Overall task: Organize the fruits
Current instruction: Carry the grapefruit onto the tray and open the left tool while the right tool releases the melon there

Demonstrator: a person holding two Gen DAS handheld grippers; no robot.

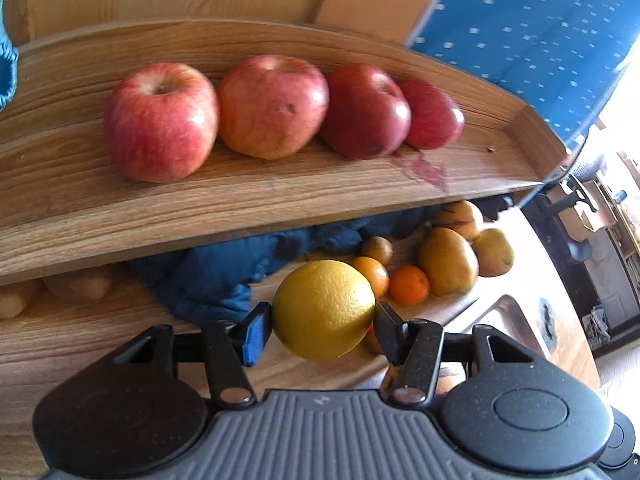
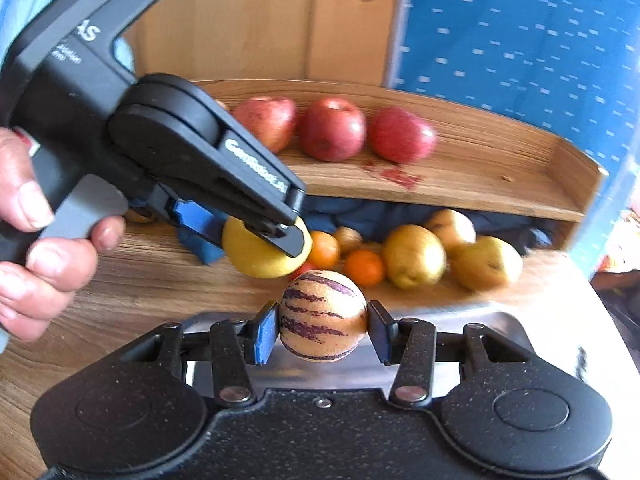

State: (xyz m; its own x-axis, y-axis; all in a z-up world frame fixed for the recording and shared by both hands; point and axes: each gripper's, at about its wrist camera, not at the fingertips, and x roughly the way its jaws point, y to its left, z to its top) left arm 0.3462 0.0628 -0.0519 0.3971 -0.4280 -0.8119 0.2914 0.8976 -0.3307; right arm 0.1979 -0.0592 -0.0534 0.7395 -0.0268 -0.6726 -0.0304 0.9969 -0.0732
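Note:
My left gripper [image 1: 323,322] is shut on a yellow citrus fruit [image 1: 323,309] and holds it in the air in front of a two-level wooden shelf [image 1: 240,200]. It also shows in the right wrist view [image 2: 256,236], with the yellow fruit [image 2: 256,258]. My right gripper [image 2: 322,330] is shut on a cream fruit with purple stripes [image 2: 322,316]. Several red apples [image 1: 160,120] [image 2: 332,128] stand in a row on the upper shelf. Below lie pears [image 1: 447,260] [image 2: 414,256] and small oranges [image 1: 409,285] [image 2: 364,267].
A blue cloth [image 1: 224,276] lies under the shelf at the back. A red stain [image 1: 424,168] marks the upper shelf board. A steel tray [image 1: 508,324] [image 2: 500,320] sits on the wooden table at the right. A blue patterned panel [image 1: 520,20] stands behind.

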